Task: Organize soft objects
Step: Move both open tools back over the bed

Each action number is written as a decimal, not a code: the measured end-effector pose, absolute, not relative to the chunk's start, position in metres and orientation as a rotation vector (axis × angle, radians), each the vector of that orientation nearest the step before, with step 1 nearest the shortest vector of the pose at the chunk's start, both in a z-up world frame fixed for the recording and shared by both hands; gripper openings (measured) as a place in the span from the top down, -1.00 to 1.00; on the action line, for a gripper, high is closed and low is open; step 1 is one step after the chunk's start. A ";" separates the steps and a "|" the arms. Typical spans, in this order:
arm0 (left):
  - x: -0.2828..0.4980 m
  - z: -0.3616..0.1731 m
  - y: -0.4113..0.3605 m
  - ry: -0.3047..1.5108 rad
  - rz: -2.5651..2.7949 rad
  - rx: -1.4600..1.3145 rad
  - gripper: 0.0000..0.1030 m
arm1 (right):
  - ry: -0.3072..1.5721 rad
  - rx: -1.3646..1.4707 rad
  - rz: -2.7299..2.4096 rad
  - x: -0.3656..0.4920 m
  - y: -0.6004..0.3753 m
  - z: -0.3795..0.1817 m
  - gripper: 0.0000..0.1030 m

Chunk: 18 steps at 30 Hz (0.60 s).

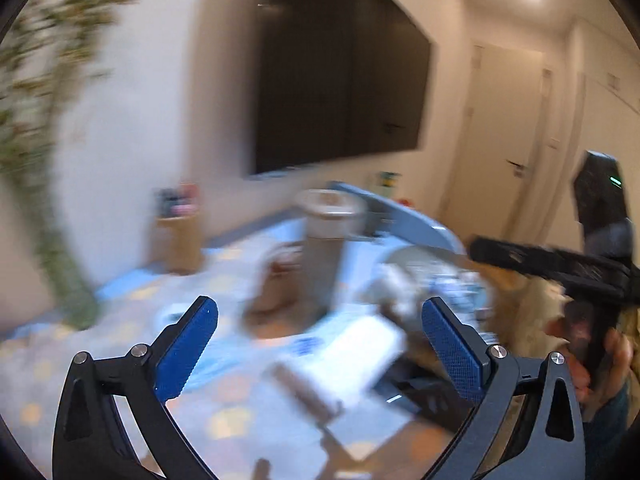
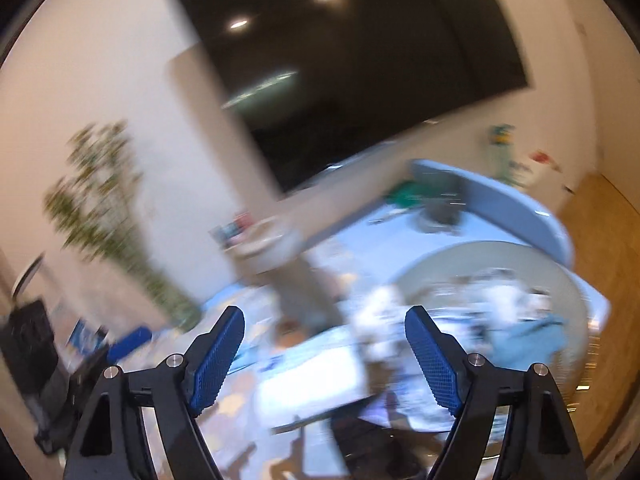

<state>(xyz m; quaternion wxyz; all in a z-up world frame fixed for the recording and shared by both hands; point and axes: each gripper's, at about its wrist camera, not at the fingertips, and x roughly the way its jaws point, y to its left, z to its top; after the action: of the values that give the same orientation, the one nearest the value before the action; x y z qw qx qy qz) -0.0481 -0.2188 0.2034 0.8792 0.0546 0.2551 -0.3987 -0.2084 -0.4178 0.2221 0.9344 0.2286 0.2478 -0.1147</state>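
Observation:
Both views are smeared by motion. In the left wrist view my left gripper [image 1: 320,304] stands open above a patterned mat [image 1: 224,392], with nothing between its blue pads [image 1: 188,348]. Beyond it lie a blurred white soft thing [image 1: 396,284] and a flat white pack [image 1: 360,352]. My right gripper's black body [image 1: 560,268] shows at the right edge, held by a hand [image 1: 592,364]. In the right wrist view my right gripper [image 2: 325,314] is open and holds nothing. A light blue cloth [image 2: 536,336] lies in a round tub [image 2: 480,252], with the white soft thing [image 2: 380,312] at its left.
A tall grey cylinder bin [image 1: 328,240] stands on the mat, and a wooden stand [image 1: 180,244] with small items is by the wall. A leafy plant [image 1: 44,168] fills the left, under a large dark screen [image 1: 340,80]. A blue curved panel [image 2: 500,200] borders the tub.

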 end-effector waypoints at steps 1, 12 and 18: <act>-0.037 0.205 -0.193 0.529 -0.774 0.103 -0.98 | 0.520 0.443 -0.191 -0.198 -0.400 0.222 -0.59; 0.064 0.158 -0.110 0.639 -0.569 0.166 -0.98 | 0.830 0.218 -0.002 -0.056 -0.245 0.142 -0.59; 0.118 0.100 -0.140 0.758 -0.628 0.166 -0.98 | 1.015 0.347 -0.019 0.005 -0.230 0.062 -0.59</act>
<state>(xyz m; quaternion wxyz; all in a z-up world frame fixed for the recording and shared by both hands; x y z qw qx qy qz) 0.1176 -0.1398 0.0996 0.8781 0.0798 0.3632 -0.3010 0.0052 -0.2299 0.0618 0.8596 0.1652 0.4835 -0.0089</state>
